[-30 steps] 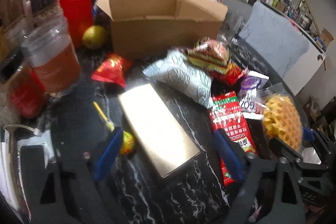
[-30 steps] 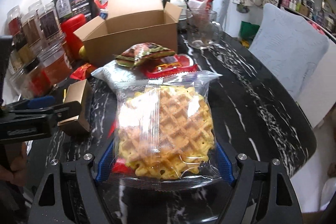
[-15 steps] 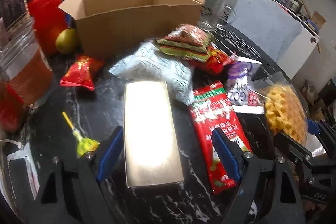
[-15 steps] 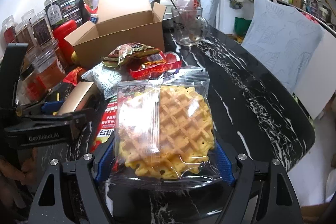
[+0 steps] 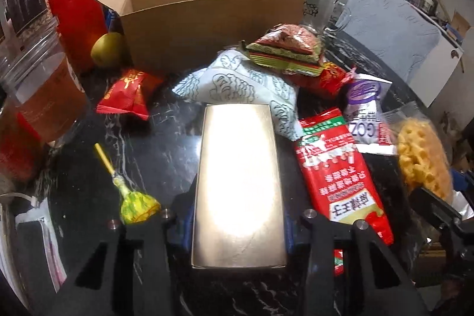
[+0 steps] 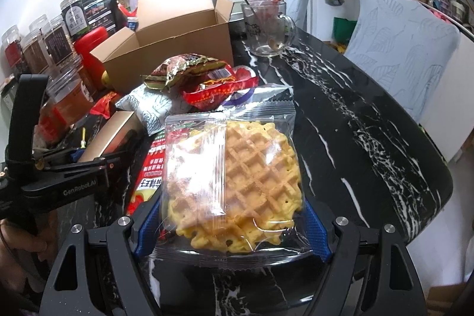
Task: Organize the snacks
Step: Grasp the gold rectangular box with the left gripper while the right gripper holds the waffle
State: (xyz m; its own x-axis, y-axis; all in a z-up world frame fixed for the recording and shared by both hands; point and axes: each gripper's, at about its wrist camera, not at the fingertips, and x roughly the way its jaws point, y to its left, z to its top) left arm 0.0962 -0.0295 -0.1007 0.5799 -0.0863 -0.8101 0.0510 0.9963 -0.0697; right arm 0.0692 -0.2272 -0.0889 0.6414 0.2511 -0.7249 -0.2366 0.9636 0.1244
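Snacks lie heaped on the black marble worktop (image 6: pixel 370 120) in front of the open cardboard box (image 5: pixel 213 28). Left tongs (image 5: pixel 237 224) have just been closing and now clamp the gold box (image 5: pixel 240 182) across its short sides; its long axis points straight ahead at the carton. Right tongs (image 6: pixel 234 224) hold the wrapped waffle (image 6: pixel 237 179) by its edges. The white pouch (image 5: pixel 246 85) and stacked packets block the direct path, so lifting comes first.

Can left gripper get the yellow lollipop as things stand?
Probably not right now: the left gripper has just been closing, with the gold box between its fingers. The lollipop lies unobstructed just left of it.
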